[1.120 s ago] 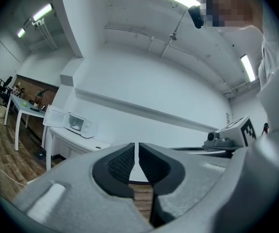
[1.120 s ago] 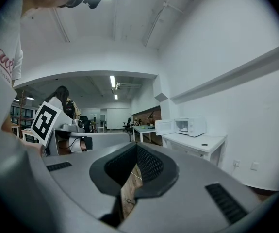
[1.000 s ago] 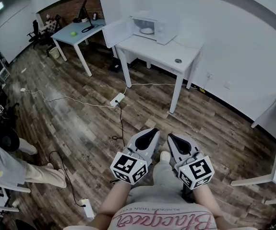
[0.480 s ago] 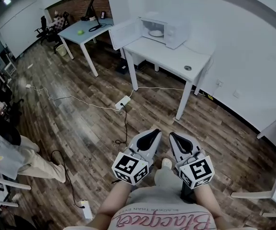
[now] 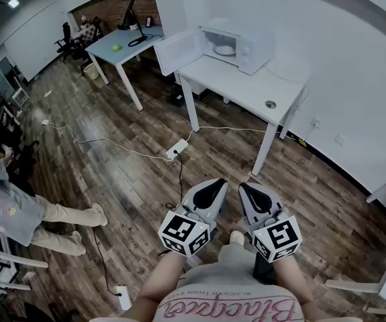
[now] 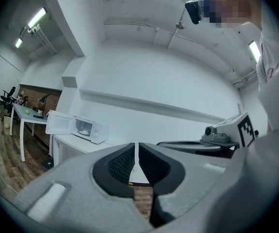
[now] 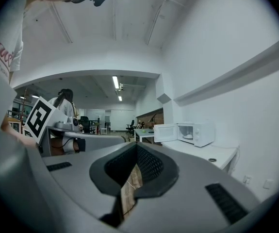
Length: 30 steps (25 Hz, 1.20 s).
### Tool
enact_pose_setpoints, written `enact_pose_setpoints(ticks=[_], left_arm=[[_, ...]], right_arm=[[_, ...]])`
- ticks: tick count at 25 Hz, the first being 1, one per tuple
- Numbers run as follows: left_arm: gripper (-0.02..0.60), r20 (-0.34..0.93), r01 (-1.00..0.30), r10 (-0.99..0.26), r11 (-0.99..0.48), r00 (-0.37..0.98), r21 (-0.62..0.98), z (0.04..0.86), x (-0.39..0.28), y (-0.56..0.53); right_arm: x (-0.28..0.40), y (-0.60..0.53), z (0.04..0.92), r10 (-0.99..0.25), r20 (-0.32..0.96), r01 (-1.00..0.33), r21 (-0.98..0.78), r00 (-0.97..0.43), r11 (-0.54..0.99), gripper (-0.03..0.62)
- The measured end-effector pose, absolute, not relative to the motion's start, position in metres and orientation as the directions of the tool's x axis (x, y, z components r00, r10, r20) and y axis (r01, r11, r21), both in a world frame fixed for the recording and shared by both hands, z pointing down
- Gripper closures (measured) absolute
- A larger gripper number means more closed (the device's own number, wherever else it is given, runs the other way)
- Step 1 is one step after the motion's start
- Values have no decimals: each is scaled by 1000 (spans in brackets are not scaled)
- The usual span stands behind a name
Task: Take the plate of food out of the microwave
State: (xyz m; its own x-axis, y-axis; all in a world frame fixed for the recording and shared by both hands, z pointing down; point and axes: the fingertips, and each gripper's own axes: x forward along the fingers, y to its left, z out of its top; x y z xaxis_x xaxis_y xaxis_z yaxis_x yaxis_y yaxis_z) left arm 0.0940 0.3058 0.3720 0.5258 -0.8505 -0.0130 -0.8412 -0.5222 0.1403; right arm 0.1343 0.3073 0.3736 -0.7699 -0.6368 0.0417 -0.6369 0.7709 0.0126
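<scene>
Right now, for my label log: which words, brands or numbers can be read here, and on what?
Shirt: pink script with a small line beneath, upside down and cut off; not reliably readable.
Marker cubes: black-and-white squares, no letters.
Microwave: too small to show any label.

Your left gripper [image 5: 209, 188], right gripper [image 5: 254, 192]: grey shell, black pads, cubes with black-white square markers. Microwave [image 5: 236, 42] white, plate [image 5: 224, 49] inside white. Table [image 5: 246, 89] white. Floor [image 5: 112, 173] brown wood planks. Green ball [image 5: 117, 47] on pale blue desk [image 5: 105, 47].
</scene>
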Motion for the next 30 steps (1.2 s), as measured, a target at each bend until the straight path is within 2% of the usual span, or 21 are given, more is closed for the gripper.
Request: enact_pose_setpoints(ticks=[30], left_arm=[[552, -24, -895, -913, -404, 407, 190, 374, 109, 162]], right_arm=[[149, 158, 374, -532, 69, -533, 10, -844, 846, 588]])
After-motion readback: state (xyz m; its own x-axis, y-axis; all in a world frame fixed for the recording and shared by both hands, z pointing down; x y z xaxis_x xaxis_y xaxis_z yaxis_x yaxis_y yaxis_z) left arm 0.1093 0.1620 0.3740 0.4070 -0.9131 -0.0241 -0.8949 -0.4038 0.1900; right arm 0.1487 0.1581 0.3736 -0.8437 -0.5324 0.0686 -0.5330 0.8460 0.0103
